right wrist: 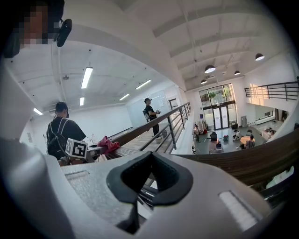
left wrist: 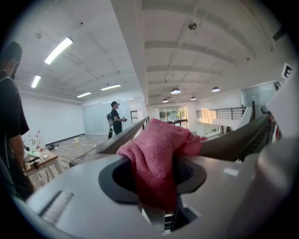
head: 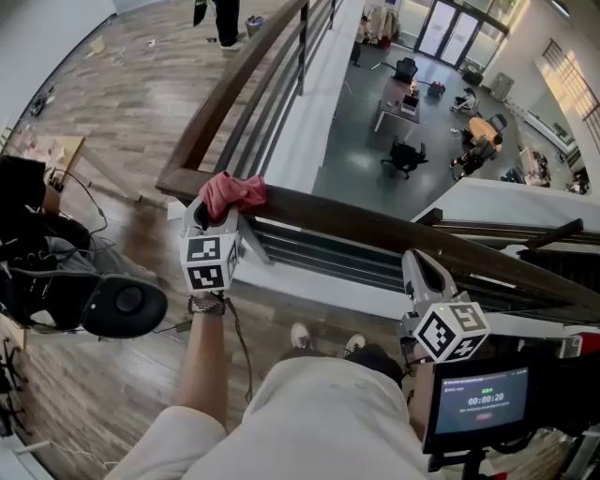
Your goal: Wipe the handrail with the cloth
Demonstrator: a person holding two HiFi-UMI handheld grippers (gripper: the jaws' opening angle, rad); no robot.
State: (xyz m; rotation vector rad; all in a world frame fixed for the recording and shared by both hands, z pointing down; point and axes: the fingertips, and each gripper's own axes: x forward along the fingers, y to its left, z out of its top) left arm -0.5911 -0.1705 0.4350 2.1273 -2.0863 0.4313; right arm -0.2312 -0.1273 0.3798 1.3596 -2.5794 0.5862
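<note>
Nearest, at 6 o'clock in the head view, are the person's pale trousers (head: 309, 412) and, just above them, two white shoes (head: 302, 335) on the wooden floor (head: 112, 394). A small screen (head: 481, 401) showing a timer sits at 5 o'clock. The bare left forearm (head: 204, 361) rises from 7 o'clock to the left gripper (head: 217, 217), whose marker cube (head: 211, 262) faces the camera. In its own view this gripper is pinching the pink cloth (head: 234, 192), with a fold of it clamped between the dark pads and the rest bunched above them. The cloth rests on top of the dark wooden handrail (head: 394, 230), just right of the corner where the rail turns, a little toward 10 o'clock from the picture's middle. The right gripper (head: 419, 262) stands at 4 o'clock with its own cube (head: 450, 328) below it. Its tips lie close against the near side of the rail, well apart from the cloth, and I cannot tell whether they touch the wood. Its own view shows the pads pressed together at the base with nothing caught between them. At 9 o'clock a heap of black gear (head: 122, 305) lies on the floor. From the corner one stretch of rail runs off toward 3 o'clock and the other toward 12 o'clock, with grey metal bars (head: 272, 94) under it. Beyond the rail, toward 2 o'clock, the lower floor shows a desk (head: 398, 108) with black office chairs (head: 403, 157) around it. Farthest, at 12 o'clock, a person in dark clothes (head: 225, 21) stands on the upper floor.
</note>
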